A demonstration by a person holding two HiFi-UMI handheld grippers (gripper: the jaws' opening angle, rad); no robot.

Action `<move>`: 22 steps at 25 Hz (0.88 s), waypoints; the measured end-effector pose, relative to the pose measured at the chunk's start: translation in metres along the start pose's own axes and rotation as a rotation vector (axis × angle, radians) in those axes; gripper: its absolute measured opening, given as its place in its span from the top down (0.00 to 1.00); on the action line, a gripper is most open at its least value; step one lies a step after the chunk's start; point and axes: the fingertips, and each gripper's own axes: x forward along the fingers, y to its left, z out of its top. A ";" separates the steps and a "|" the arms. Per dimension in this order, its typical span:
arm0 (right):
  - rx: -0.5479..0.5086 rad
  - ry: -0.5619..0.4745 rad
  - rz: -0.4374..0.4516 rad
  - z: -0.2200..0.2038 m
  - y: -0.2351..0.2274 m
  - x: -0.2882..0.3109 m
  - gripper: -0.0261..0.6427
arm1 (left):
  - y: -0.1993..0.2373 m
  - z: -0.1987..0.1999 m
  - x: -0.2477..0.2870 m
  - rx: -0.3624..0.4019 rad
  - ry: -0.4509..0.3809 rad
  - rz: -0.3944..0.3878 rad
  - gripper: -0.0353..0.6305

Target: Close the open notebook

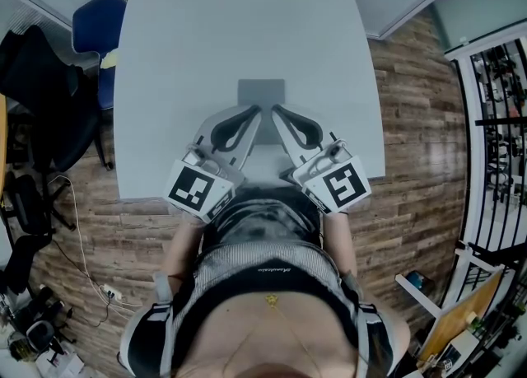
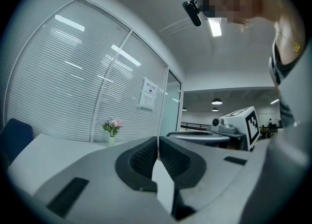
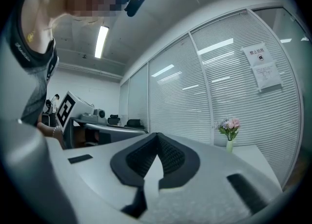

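While the notebook lies flat on the bench, left claw and right claw sit nearby, both fully closed.

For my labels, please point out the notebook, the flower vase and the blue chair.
notebook (image 1: 261,93), head view: middle of its grey top
flower vase (image 2: 111,124), left gripper view: the blossoms
blue chair (image 1: 94,27), head view: its blue padding
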 end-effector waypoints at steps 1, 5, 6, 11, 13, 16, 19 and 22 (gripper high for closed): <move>0.000 0.000 -0.001 0.000 0.000 -0.001 0.96 | -0.001 -0.001 0.000 0.002 0.003 0.001 0.93; 0.000 0.003 -0.007 -0.001 0.000 -0.003 0.96 | -0.002 -0.003 -0.001 0.005 0.008 -0.002 0.93; -0.001 0.005 -0.009 -0.001 0.000 -0.003 0.96 | -0.002 -0.003 -0.001 0.003 0.009 -0.003 0.93; -0.011 0.013 -0.023 -0.002 -0.001 -0.005 0.96 | -0.004 -0.005 -0.002 0.002 0.016 -0.008 0.93; -0.010 0.014 -0.028 -0.003 -0.002 -0.007 0.96 | -0.005 -0.006 -0.002 0.001 0.016 -0.012 0.93; -0.009 0.015 -0.034 -0.004 -0.002 -0.010 0.96 | -0.008 -0.006 -0.002 -0.002 0.015 -0.017 0.93; -0.007 0.017 -0.037 -0.005 -0.003 -0.013 0.96 | -0.010 -0.007 -0.001 -0.001 0.017 -0.020 0.93; -0.005 0.021 -0.040 -0.007 -0.005 -0.013 0.96 | -0.009 -0.007 0.000 0.000 0.020 -0.020 0.93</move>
